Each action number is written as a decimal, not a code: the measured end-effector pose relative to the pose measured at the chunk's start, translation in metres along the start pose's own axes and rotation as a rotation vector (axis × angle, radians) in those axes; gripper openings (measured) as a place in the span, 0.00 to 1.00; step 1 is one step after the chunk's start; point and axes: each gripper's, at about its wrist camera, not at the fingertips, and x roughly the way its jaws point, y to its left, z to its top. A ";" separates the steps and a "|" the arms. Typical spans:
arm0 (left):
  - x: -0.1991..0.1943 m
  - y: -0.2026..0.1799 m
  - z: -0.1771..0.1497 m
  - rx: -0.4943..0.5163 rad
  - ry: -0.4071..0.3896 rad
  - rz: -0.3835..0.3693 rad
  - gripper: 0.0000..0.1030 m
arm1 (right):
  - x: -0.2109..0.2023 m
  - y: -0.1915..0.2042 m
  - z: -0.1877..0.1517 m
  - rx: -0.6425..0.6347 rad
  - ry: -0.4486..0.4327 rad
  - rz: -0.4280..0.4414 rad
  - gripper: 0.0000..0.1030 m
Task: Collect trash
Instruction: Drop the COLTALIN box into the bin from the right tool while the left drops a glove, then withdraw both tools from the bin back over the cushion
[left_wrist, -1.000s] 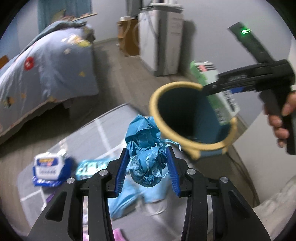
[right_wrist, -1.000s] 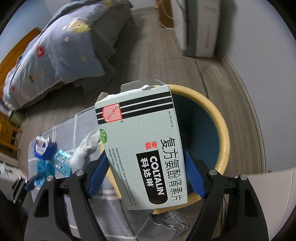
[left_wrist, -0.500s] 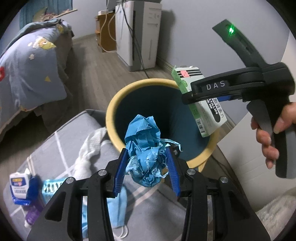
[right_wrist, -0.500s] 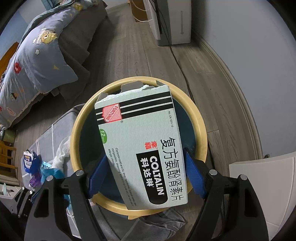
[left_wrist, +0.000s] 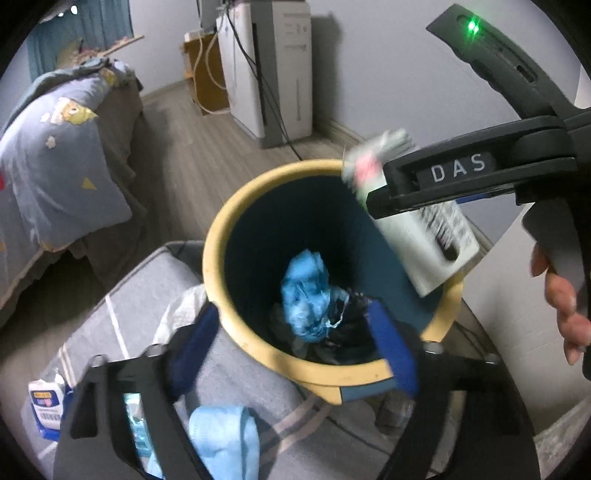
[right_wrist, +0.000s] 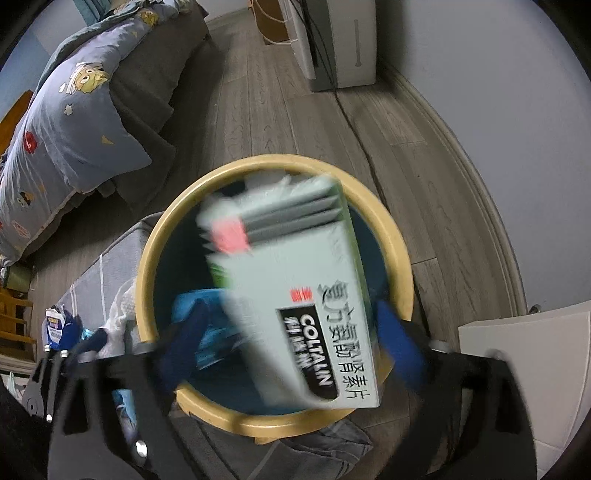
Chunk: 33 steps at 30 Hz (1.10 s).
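Both tongs spring apart over the bin!
Left tongs (left_wrist: 291, 343) have just opened, blue wad (left_wrist: 308, 299) inside the bin (left_wrist: 221, 236); right tongs (right_wrist: 291, 339) have just opened, medicine box (right_wrist: 295, 295) tumbling free between them. Hold centred over the rim until both land.

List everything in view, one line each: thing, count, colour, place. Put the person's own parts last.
bin: 1, yellow rim, dark blue inside, on the floor below both grippers
crumpled wrapper: 1, blue, inside the bin
medicine box: 1, pale green, blurred, over the bin mouth between open jaws
mat: 1, grey with pale stripes, beside the bin
face mask: 1, light blue, on the mat
tissue pack: 1, blue and white, on the mat's left end
bed: 1, blue patterned quilt, far left
appliance: 1, white, against the wall
left gripper: 1, black, blue pads, just opened
right gripper: 1, black, blue pads, just opened
hand: 1, on the right gripper's handle
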 end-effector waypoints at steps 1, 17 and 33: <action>-0.001 0.001 -0.001 -0.005 -0.006 0.012 0.90 | -0.003 -0.001 0.001 0.001 -0.015 -0.012 0.94; -0.052 0.044 -0.033 -0.107 0.011 0.073 0.93 | -0.018 0.014 0.002 0.041 -0.031 0.018 0.94; -0.164 0.152 -0.092 -0.281 -0.028 0.242 0.95 | -0.051 0.111 -0.016 -0.132 -0.058 0.018 0.94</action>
